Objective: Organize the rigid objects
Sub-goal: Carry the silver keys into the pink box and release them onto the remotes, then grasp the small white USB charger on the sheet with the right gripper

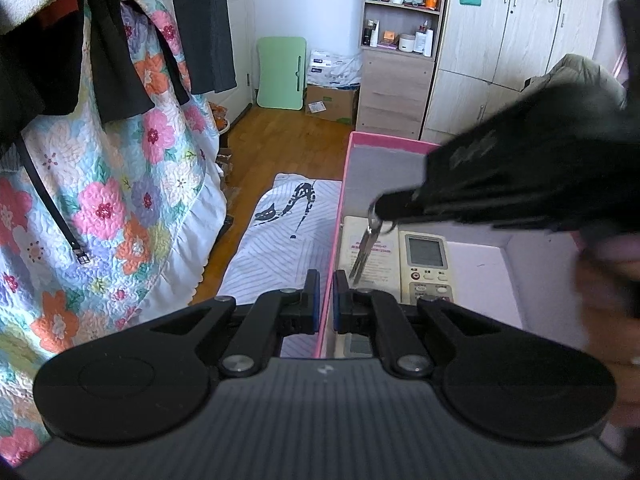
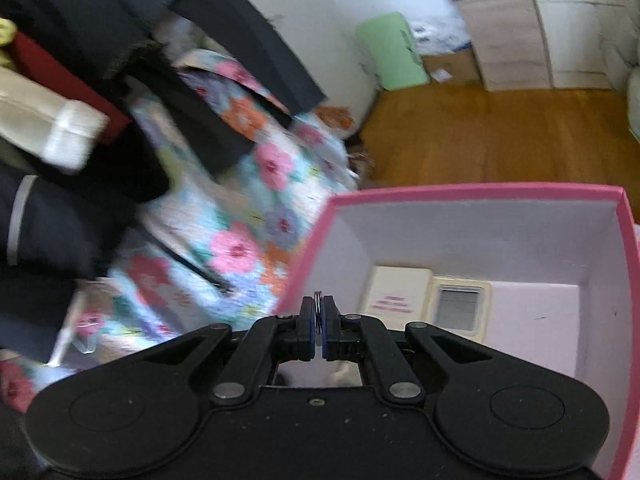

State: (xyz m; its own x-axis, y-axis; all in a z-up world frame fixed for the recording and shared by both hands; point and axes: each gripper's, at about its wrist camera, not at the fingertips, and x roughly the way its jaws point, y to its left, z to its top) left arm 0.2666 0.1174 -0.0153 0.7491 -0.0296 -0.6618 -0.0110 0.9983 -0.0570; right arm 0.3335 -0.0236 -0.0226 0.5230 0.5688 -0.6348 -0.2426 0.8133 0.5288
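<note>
A pink box (image 1: 347, 184) with a white inside holds a cream remote control (image 1: 426, 266) and a cream card-like piece (image 1: 362, 248) lying flat. My left gripper (image 1: 326, 280) is shut on the box's left wall. My right gripper (image 2: 319, 308) is shut on a metal key ring (image 2: 318, 312); in the left wrist view it (image 1: 384, 210) hangs over the box with a silver key (image 1: 362, 254) dangling from the ring above the remote. The box (image 2: 472, 194) and the remote (image 2: 460, 306) also show in the right wrist view.
A floral quilt (image 1: 120, 184) with dark clothes draped over it hangs at left. A grey patterned mat (image 1: 280, 240) lies on the wood floor beside the box. A shelf unit (image 1: 400, 40) and wardrobes (image 1: 520, 40) stand at the back, with a green board (image 1: 280, 72) and cardboard box.
</note>
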